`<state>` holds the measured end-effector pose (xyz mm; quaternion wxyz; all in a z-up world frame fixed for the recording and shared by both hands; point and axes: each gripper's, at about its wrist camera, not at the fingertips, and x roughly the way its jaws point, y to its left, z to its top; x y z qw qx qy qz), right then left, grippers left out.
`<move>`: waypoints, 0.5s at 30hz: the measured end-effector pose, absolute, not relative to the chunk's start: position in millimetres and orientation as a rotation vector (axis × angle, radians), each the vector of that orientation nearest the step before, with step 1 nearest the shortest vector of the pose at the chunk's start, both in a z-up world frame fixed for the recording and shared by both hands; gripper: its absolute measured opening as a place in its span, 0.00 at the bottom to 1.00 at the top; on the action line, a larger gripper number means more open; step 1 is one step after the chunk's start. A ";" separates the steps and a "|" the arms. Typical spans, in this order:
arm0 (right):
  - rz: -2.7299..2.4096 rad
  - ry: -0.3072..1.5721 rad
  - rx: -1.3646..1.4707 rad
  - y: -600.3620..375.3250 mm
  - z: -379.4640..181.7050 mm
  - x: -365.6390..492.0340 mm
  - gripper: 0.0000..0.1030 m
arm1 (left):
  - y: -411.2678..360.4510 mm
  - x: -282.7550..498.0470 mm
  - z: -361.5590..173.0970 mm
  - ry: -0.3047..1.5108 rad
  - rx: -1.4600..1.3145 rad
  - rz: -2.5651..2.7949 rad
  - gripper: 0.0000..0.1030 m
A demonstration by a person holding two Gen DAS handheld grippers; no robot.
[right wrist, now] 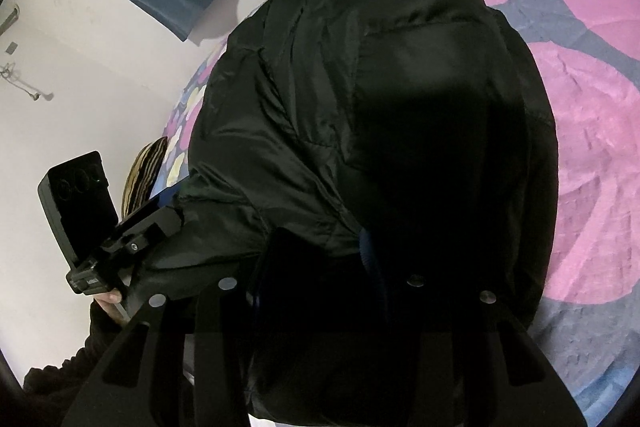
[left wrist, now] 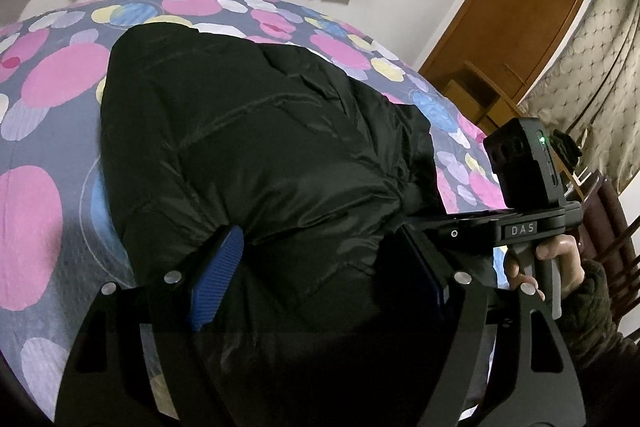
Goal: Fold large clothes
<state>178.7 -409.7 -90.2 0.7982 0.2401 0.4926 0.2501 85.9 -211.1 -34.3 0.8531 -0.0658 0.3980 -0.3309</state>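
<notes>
Clearly, both grippers' fingers clamp the black puffer jacket [left wrist: 248, 131] lifted over the bed [left wrist: 40, 131]; its slick, bulky fabric could slip free, collapsing the fold unevenly.

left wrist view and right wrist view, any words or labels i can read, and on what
"DAS": pale letters on the black body of the right tongs, seen in the left wrist view.
A small pale label on the black body of the left tongs, in the right wrist view, is too blurred to read.
No readable text on the black puffy jacket or the flowered bedsheet.
</notes>
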 end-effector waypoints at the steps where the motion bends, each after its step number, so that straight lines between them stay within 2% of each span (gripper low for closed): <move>1: 0.535 1.055 0.513 -411.5 -91.8 175.4 0.39 | -211.7 85.7 -35.0 0.836 -0.136 -0.694 0.74; 9: 0.524 1.043 0.499 -411.2 -86.1 170.9 0.41 | -209.9 85.2 -32.8 0.832 -0.117 -0.686 0.74; 15: 0.486 1.022 0.439 -412.1 -52.7 163.4 0.42 | -211.2 84.8 -31.2 0.830 -0.098 -0.679 0.74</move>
